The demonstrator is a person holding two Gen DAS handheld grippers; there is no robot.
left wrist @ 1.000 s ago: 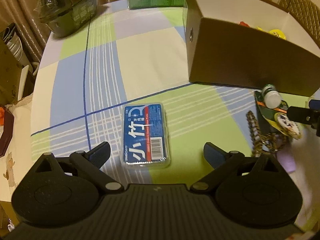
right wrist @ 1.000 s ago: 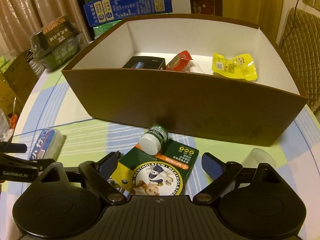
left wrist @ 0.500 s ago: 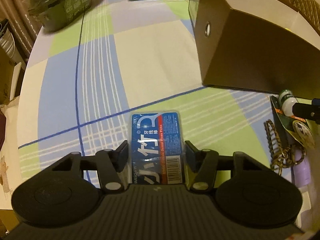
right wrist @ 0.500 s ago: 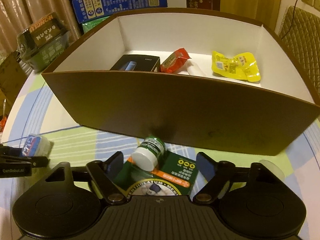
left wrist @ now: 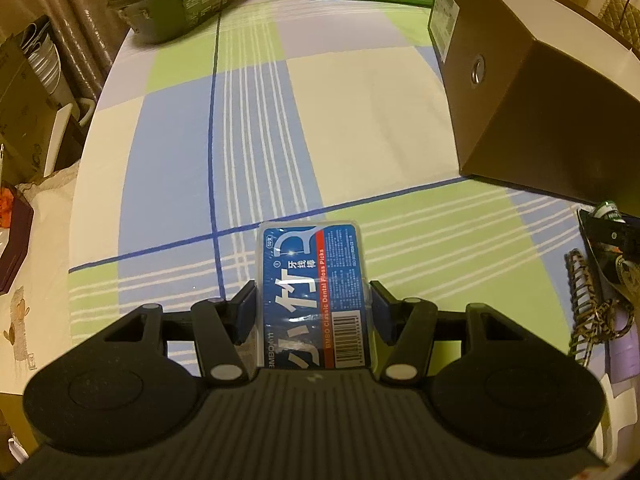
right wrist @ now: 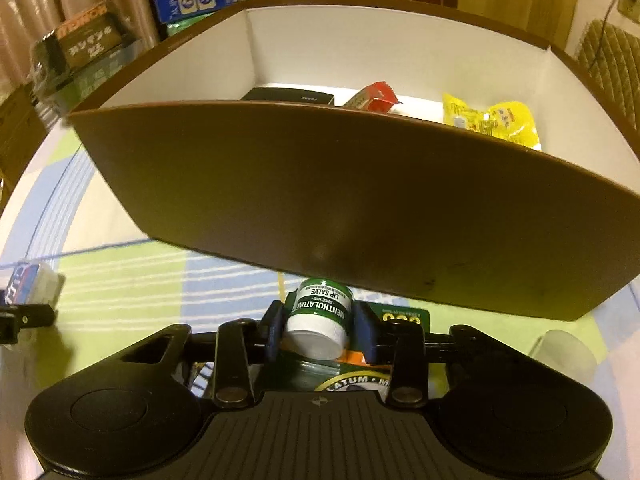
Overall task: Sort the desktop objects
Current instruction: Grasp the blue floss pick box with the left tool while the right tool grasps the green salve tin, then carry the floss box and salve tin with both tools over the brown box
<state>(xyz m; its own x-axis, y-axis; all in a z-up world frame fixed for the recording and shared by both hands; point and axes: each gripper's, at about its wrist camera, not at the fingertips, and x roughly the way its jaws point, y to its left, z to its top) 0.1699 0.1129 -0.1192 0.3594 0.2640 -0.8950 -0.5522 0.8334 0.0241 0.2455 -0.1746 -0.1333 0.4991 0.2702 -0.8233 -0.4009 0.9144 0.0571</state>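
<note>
Clear plastic with a blue label: floss pick case [left wrist: 312, 292], lying flat on the checked surface [left wrist: 360, 120], left of the brown box [left wrist: 532, 112]. The left gripper [left wrist: 312, 312] is pinching it, fingers [left wrist: 246, 312] pressing on its two long sides.

Green-labelled, white-capped: lip salve jar [right wrist: 320, 318], lying on its side atop a green carton [right wrist: 404, 316], just in front of the box's near wall [right wrist: 340, 200]. The right gripper [right wrist: 320, 330] has just been closing; its fingers [right wrist: 366, 332] are now clamping the jar.

Step in hand: both grasps are being made, neither item is being raised yet. The box is already holding a dark carton [right wrist: 288, 97], a red packet [right wrist: 374, 98] and a yellow pouch [right wrist: 496, 122].

Next move, as judged: each item is needing a lift high enough to clear the tall near wall before release inside; the round jar is likelier to slip.
</note>
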